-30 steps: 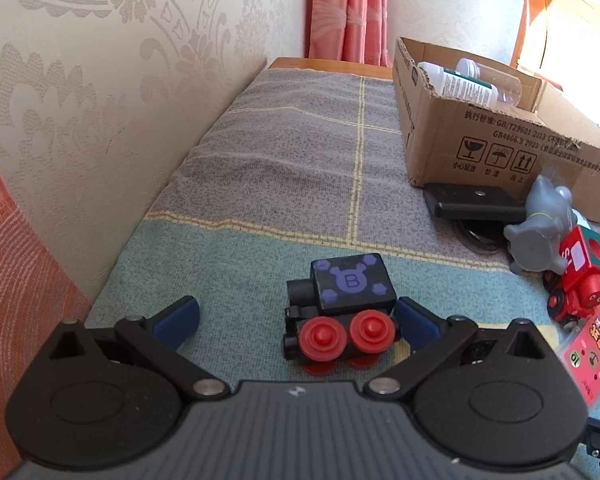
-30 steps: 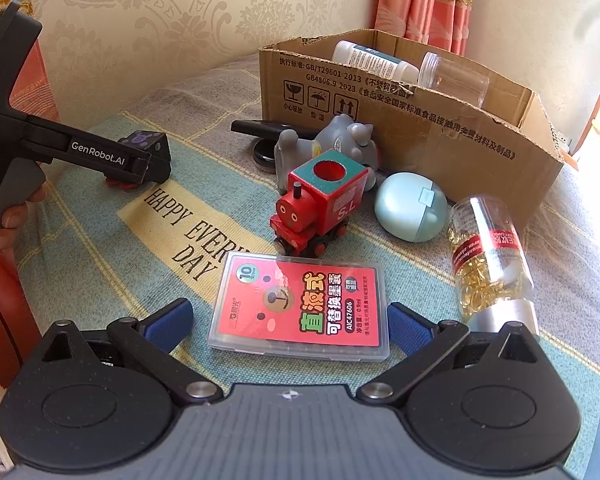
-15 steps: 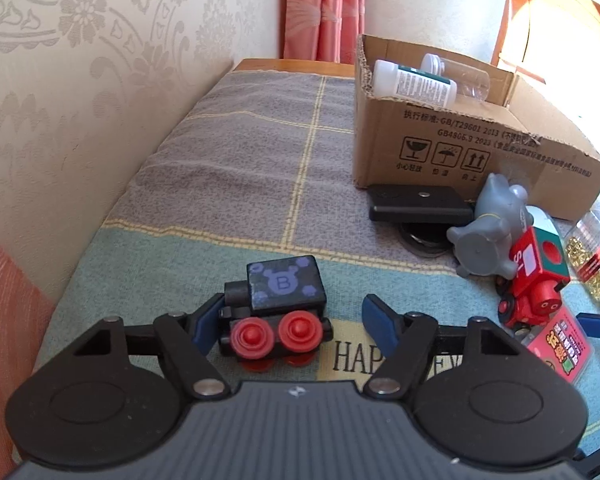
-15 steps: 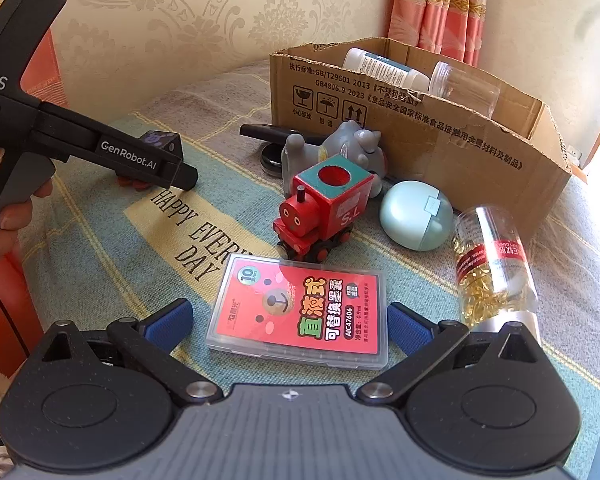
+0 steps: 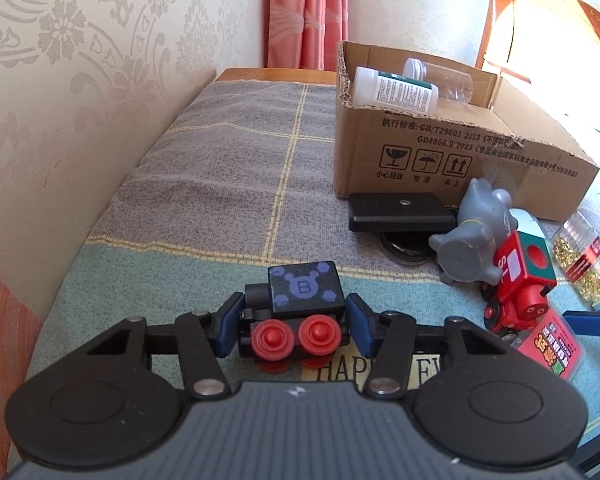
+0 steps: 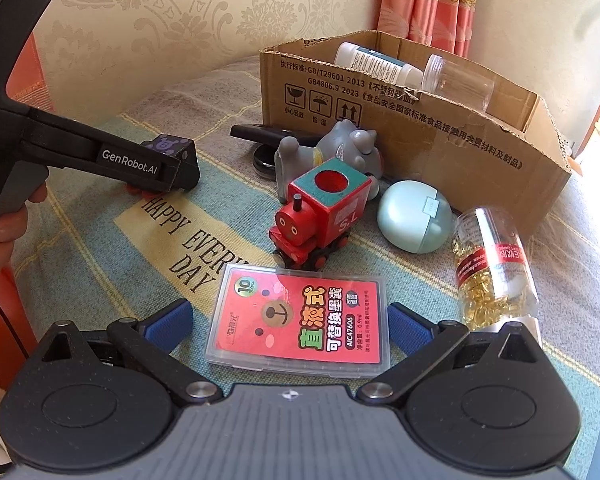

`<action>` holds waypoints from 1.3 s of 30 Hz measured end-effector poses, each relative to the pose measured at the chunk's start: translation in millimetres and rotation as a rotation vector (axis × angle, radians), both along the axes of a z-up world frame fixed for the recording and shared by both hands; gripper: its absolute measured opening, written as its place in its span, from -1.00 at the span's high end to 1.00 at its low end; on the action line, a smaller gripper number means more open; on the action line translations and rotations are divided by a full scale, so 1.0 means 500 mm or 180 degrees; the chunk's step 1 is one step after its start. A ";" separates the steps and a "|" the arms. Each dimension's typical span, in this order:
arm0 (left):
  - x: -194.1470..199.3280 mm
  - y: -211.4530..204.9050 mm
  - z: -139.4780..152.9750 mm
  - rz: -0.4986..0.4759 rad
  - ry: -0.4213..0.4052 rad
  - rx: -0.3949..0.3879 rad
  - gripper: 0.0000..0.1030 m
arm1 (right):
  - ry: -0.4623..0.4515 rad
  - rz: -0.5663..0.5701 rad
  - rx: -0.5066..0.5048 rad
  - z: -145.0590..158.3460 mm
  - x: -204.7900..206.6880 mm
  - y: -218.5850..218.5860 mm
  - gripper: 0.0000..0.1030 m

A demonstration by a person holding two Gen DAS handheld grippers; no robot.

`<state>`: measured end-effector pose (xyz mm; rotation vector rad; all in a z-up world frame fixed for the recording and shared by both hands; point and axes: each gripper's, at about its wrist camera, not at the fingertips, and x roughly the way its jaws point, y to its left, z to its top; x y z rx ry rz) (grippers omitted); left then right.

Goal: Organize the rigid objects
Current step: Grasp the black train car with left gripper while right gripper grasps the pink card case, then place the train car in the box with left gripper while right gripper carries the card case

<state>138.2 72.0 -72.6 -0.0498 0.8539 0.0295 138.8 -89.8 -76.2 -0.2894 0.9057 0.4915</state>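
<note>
A black toy train car (image 5: 304, 288) with a purple "B" top and red wheels stands on the striped cloth. My left gripper (image 5: 294, 328) is closing around it, and both blue pads (image 5: 228, 326) touch its sides. In the right wrist view the left gripper (image 6: 180, 172) hides most of that toy (image 6: 166, 146). My right gripper (image 6: 288, 326) is open, with its fingers on either side of a clear case with a red card (image 6: 300, 316) and not touching it. An open cardboard box (image 6: 420, 128) at the back holds two bottles.
A red toy locomotive (image 6: 320, 212), a grey toy animal (image 6: 340, 148), a mint oval case (image 6: 414, 216) and a bottle of gold capsules (image 6: 488, 268) lie in front of the box. A black flat block (image 5: 400, 212) lies beside the box. A wall runs along the left.
The left jaws have come in from wide open until they meet the black toy's sides, and the left gripper shifted slightly. The right gripper has stayed over the red card case.
</note>
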 end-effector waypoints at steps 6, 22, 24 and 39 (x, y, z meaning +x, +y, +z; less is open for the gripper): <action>-0.003 0.005 0.000 -0.0070 -0.0022 0.0003 -0.04 | 0.0023 -0.0087 -0.0019 0.004 0.003 0.002 -0.88; -0.011 0.013 0.013 -0.0328 0.0039 0.0001 -0.03 | 0.0083 -0.0102 -0.0022 0.027 0.009 -0.003 -0.81; -0.014 0.012 0.018 -0.0388 0.0054 0.0003 -0.03 | 0.0064 -0.0083 -0.0038 0.035 0.007 -0.004 -0.81; 0.024 -0.038 0.158 -0.0866 -0.0427 -0.0023 -0.03 | -0.0398 -0.0114 0.0032 0.170 0.054 -0.058 -0.81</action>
